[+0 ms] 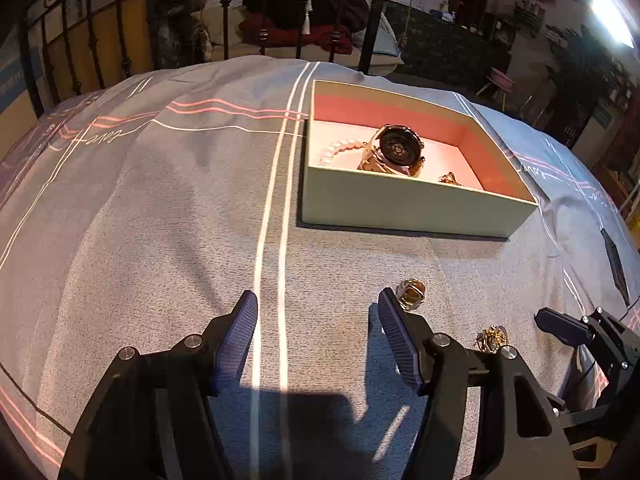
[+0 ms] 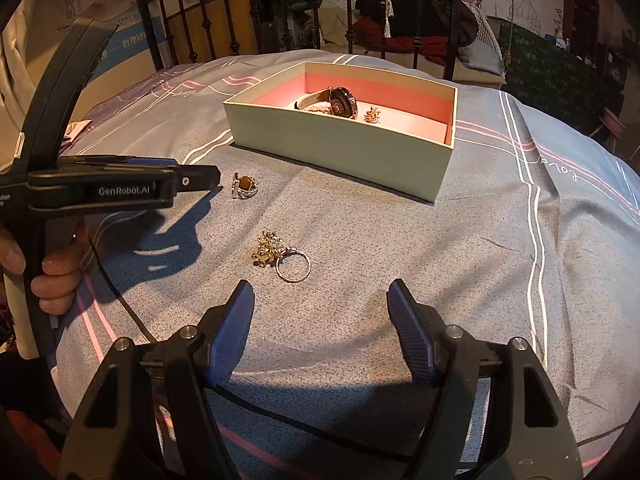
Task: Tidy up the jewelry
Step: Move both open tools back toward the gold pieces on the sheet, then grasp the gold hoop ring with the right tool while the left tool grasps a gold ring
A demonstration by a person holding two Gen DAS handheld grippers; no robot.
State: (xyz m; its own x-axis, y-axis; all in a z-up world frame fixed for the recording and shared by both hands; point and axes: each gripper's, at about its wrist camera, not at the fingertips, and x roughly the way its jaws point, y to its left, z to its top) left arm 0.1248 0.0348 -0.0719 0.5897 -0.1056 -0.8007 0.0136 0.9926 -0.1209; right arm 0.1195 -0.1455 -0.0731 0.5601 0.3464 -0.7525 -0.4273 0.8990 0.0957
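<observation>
An open box [image 1: 416, 204] with a pink lining sits on the bedspread and holds a watch [image 1: 400, 148], a pearl bracelet [image 1: 340, 150] and a small gold piece [image 1: 450, 178]. A ring with a brown stone [image 1: 412, 292] lies on the cloth just outside the right fingertip of my left gripper [image 1: 318, 300], which is open and empty. In the right wrist view a silver ring [image 2: 294, 266] rests against a gold cluster [image 2: 268, 248], slightly ahead and left of my right gripper [image 2: 320, 292], also open and empty. The brown-stone ring [image 2: 244, 186] lies by the left gripper's tip [image 2: 216, 178].
The grey striped bedspread [image 1: 160, 220] covers the bed. An iron bed frame [image 1: 376, 16] with bars stands behind the box, with clothes piled beyond it. A person's hand [image 2: 56, 276] holds the left gripper's handle. A dark cable [image 2: 280, 416] runs across the cloth near the right gripper.
</observation>
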